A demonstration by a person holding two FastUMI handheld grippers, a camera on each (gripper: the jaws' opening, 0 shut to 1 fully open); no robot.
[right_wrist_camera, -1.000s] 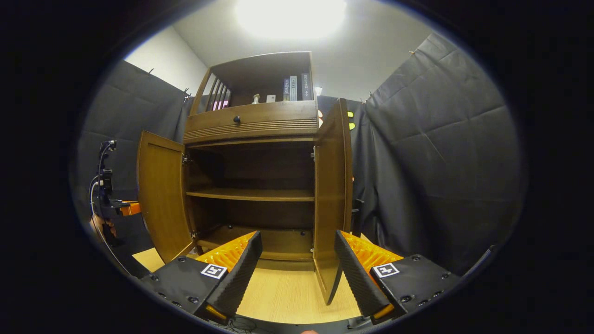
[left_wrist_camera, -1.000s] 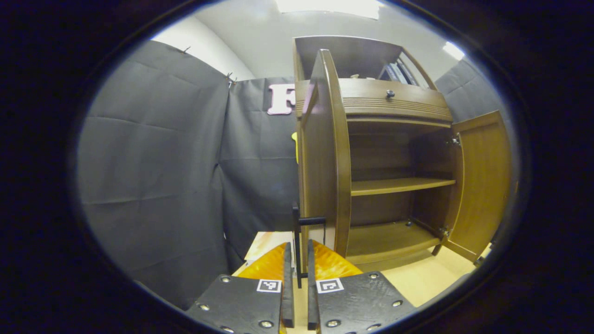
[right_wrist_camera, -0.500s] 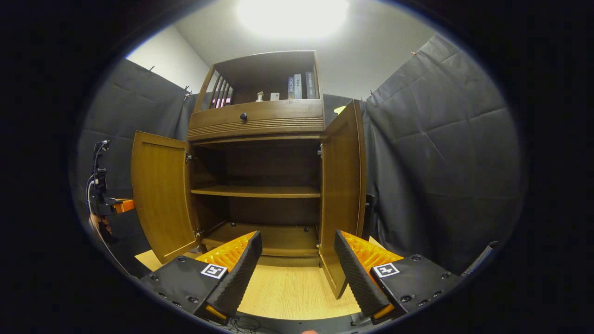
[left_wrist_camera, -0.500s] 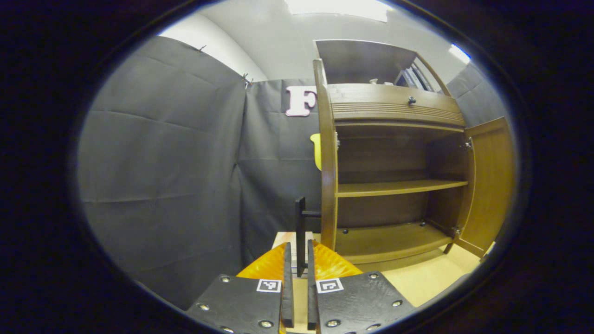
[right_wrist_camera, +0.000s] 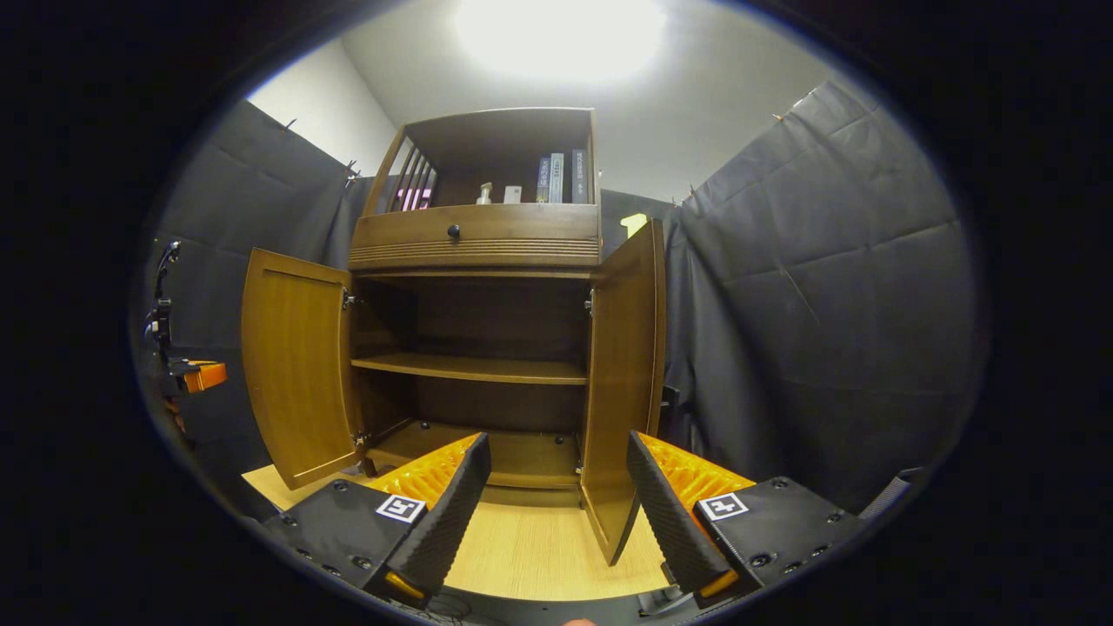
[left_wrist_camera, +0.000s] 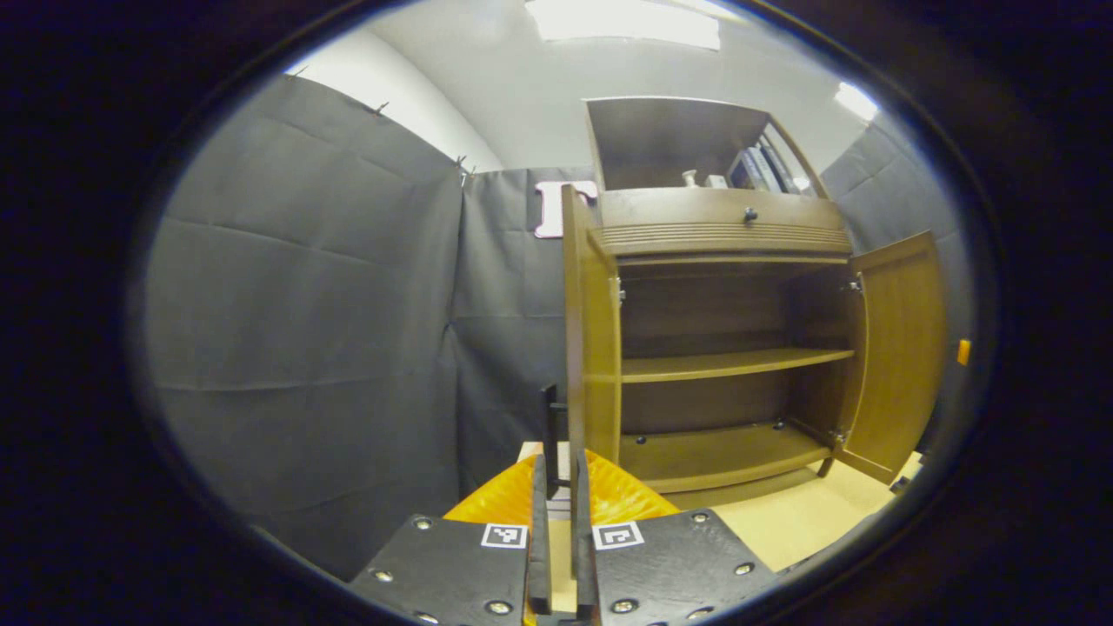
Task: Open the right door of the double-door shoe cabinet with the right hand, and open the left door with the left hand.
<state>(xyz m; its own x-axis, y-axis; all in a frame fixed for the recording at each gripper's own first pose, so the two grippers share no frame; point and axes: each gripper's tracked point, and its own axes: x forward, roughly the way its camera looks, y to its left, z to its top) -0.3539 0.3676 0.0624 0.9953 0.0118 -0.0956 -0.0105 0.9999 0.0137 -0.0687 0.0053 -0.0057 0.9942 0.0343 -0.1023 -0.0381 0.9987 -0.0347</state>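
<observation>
**Wooden doors both swung out**

Nearest, the left gripper (left_wrist_camera: 556,539) is clamped on the black handle (left_wrist_camera: 550,435) of the left door (left_wrist_camera: 591,348); the right gripper (right_wrist_camera: 556,513) is spread, empty. Beyond, the right door (right_wrist_camera: 622,382) stands open on the shoe cabinet (right_wrist_camera: 478,243). Release of the handle is judged next.

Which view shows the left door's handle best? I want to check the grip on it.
The left gripper view: the left door's handle, a dark bar, stands just ahead of the left tongs, which look closed around its lower end. In the right gripper view the left door shows its inner face, with the handle hidden behind it.
</observation>
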